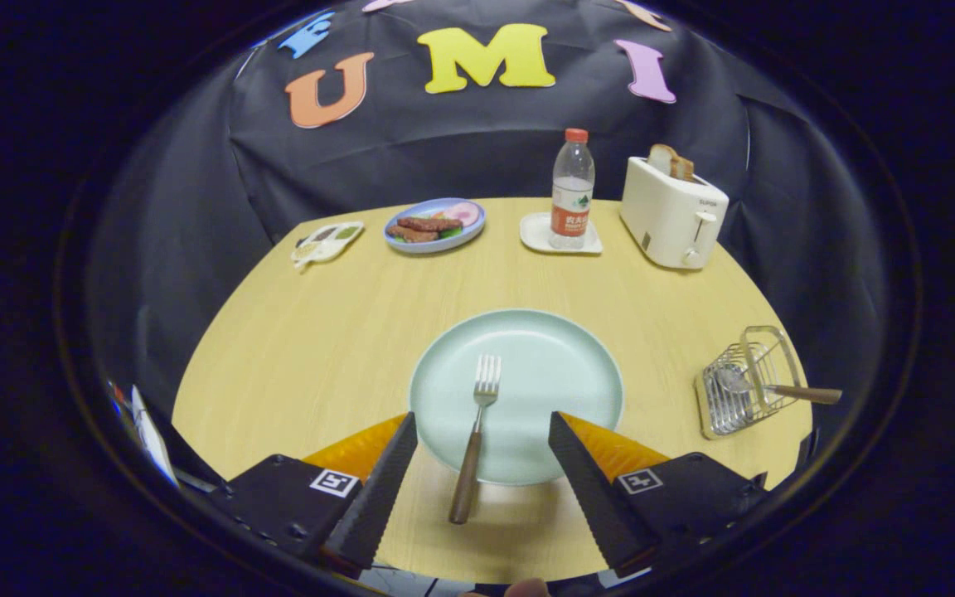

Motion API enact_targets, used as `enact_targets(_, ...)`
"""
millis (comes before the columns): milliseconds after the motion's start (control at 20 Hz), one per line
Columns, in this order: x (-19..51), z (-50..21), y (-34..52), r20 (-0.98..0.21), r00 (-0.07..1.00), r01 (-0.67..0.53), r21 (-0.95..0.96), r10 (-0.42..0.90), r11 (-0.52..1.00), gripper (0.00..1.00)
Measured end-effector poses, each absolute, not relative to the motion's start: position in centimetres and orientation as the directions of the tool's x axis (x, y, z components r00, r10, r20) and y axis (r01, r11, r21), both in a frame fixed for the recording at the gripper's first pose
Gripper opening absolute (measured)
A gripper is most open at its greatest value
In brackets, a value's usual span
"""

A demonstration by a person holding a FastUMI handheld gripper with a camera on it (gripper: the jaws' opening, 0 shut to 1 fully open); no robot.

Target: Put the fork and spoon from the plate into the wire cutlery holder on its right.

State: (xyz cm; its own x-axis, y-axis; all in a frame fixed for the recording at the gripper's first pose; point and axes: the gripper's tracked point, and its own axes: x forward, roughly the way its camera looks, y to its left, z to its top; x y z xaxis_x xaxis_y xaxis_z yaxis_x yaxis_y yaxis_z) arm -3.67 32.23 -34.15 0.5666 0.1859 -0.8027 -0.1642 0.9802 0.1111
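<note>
A pale green plate (552, 356) sits on the wooden table just ahead of my fingers. On it lies a fork (477, 431) with its tines pointing away from me; its brown wooden handle hangs over the plate's near rim. My gripper (482, 427) stands open, one finger on either side of the fork's handle, touching nothing. To the plate's right, the wire cutlery holder (747, 381) has a spoon (768, 386) in it, bowl inside and brown handle sticking out to the right.
At the table's far side stand a blue plate of food (434, 224), a small white sauce dish (327, 242), a water bottle (572, 191) on a white coaster, and a white toaster (672, 211) with bread in it. Bare tabletop (312, 348) lies left of the plate.
</note>
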Motion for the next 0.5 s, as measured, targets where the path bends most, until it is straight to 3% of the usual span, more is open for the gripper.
enact_targets(250,-2.9,-37.6,33.0,-0.826,0.546,-0.165,0.059,0.141,0.985,0.95)
enact_targets(400,-2.5,-39.0,33.2,-0.840,0.530,-0.165,0.032,0.116,0.986,0.84)
enact_targets(500,-2.5,-39.7,33.3,-0.848,0.520,-0.159,0.021,0.101,0.987,0.67)
